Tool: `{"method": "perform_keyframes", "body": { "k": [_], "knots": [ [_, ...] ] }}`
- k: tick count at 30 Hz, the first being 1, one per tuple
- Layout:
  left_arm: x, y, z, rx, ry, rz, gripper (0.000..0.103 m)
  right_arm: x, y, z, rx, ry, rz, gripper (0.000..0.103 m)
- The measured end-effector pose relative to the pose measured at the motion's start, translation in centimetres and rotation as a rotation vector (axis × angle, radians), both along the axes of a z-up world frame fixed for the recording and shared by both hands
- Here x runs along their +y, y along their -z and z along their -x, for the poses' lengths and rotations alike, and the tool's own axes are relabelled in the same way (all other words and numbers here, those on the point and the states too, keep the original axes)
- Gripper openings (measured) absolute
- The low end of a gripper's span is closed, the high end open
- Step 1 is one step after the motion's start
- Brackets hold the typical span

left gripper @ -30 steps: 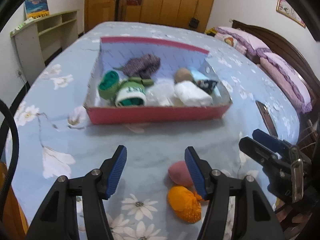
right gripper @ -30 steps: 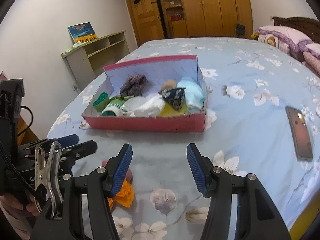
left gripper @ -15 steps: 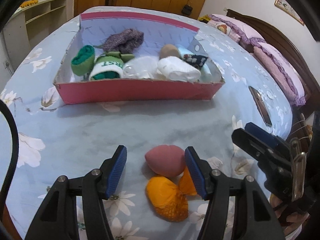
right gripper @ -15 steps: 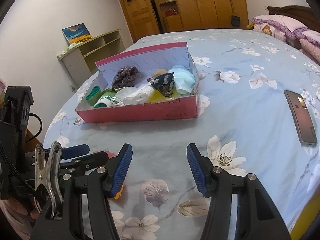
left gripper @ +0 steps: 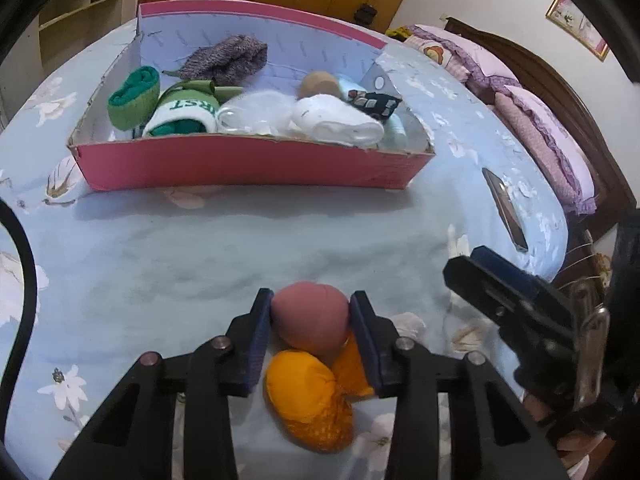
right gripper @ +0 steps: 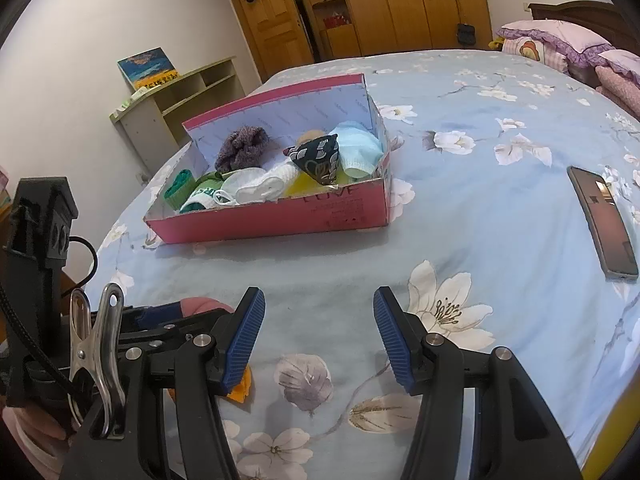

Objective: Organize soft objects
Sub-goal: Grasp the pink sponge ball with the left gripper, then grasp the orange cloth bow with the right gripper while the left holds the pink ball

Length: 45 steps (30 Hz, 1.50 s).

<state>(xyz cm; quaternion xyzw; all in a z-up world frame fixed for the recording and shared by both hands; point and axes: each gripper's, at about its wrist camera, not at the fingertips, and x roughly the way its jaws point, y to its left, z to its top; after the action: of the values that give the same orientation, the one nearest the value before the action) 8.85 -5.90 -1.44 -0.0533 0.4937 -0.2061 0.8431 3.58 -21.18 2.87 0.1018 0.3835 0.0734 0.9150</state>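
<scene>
My left gripper [left gripper: 311,320] is shut on a pink soft ball [left gripper: 310,323] on the flowered blue bedspread; the ball also shows in the right wrist view [right gripper: 200,305]. An orange soft bundle [left gripper: 310,398] lies right under the ball, between the gripper arms. A pink cardboard box [left gripper: 256,166] stands further ahead, filled with several soft items: a purple knit piece [left gripper: 228,56], green socks [left gripper: 134,98], a white roll [left gripper: 340,120]. My right gripper [right gripper: 318,332] is open and empty over the bedspread, right of the left gripper; the box [right gripper: 280,220] is ahead of it.
A phone [right gripper: 604,220] lies on the bed to the right, also in the left wrist view [left gripper: 505,210]. Purple pillows [left gripper: 544,120] and a wooden headboard are at the far right. A shelf unit [right gripper: 176,108] and wooden wardrobes stand beyond the bed.
My left gripper moved forward and down and closed on the pink ball. The right gripper stayed open and drifted slightly.
</scene>
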Motion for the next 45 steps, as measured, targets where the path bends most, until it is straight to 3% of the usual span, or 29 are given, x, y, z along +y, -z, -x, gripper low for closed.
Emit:
{"method": "perform_keyframes", "body": {
  "k": [5,13,24,38,45],
  "knots": [
    [1.1,-1.0,0.1,-0.029,-0.022,0.019,0.040,0.2,0.2,0.0,0.003,-0.007,0.002,0.058],
    [3.7,-2.7,0.2,-0.096,-0.093,-0.014,0.040,0.7,0.1,0.2,0.006,-0.020,-0.002,0.058],
    [6.7,-2.4,1.2,-0.108,-0.149,-0.056,0.040,2.6,0.3,0.5,0.031,-0.096,-0.028,0.058],
    [9.0,-1.9,2.4,-0.113,-0.177,-0.047,0.040,6.3,2.8,0.3,0.162,-0.221,-0.129,0.058],
    [9.8,-1.6,2.3,-0.106,-0.190,-0.029,0.040,8.9,3.5,0.2,0.176,-0.262,-0.030,0.058]
  ]
}}
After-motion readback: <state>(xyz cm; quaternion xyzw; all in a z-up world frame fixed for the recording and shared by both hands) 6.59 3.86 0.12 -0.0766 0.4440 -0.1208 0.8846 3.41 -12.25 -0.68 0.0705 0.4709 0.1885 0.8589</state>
